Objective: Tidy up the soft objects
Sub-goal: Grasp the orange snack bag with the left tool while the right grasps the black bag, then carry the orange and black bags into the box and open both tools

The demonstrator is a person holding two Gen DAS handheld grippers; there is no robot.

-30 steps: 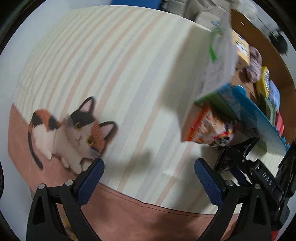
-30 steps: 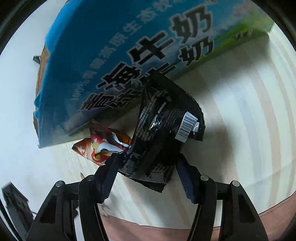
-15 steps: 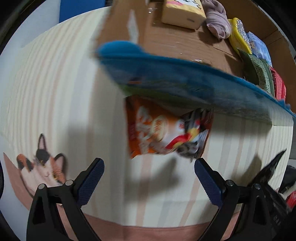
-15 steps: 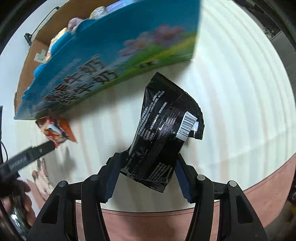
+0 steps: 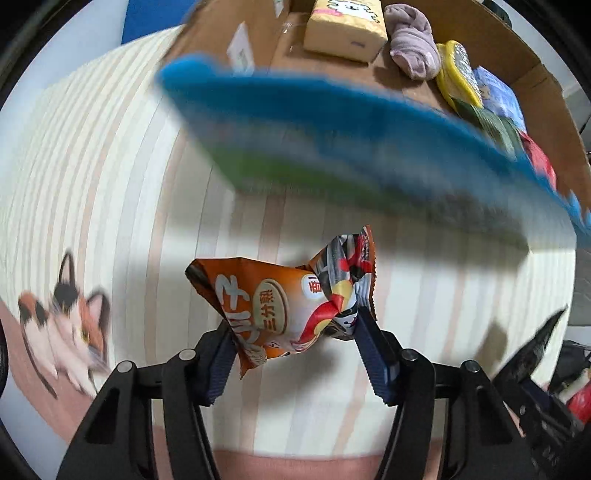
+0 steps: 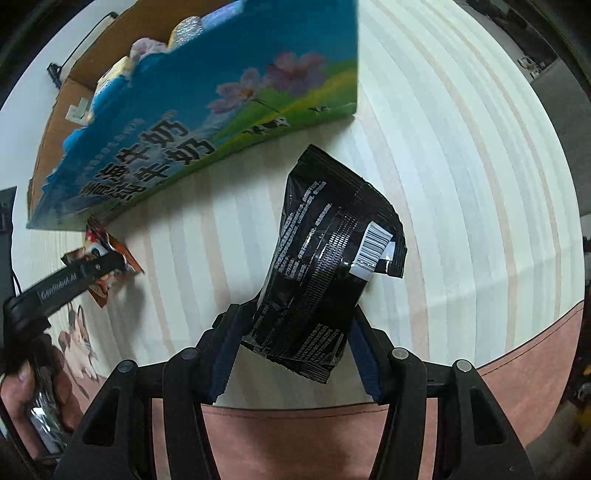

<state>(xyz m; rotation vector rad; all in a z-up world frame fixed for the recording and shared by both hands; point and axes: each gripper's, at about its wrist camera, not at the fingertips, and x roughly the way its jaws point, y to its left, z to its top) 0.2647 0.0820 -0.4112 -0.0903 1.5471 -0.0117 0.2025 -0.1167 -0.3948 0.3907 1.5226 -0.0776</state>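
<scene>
My left gripper (image 5: 295, 354) is shut on an orange snack packet (image 5: 273, 302), holding it just above the striped cloth in front of the cardboard box's blue printed wall (image 5: 332, 122). The packet and left gripper also show in the right wrist view (image 6: 107, 254). My right gripper (image 6: 293, 354) is shut on a black snack packet (image 6: 325, 258) and holds it above the cloth, in front of the same box (image 6: 207, 99). The black packet's corner shows at the right edge of the left wrist view (image 5: 535, 347).
Inside the open box lie a yellow tissue pack (image 5: 343, 27), a grey-purple soft bundle (image 5: 413, 48), and several coloured packets (image 5: 491, 99) along the right side. The striped cloth (image 5: 92, 184) has a printed calico cat (image 5: 62, 325) and a brown border (image 6: 480, 406).
My left gripper has swung toward the box and closed on the orange packet, lifting it off the cloth. My right gripper has drawn back from the box with the black packet still held.
</scene>
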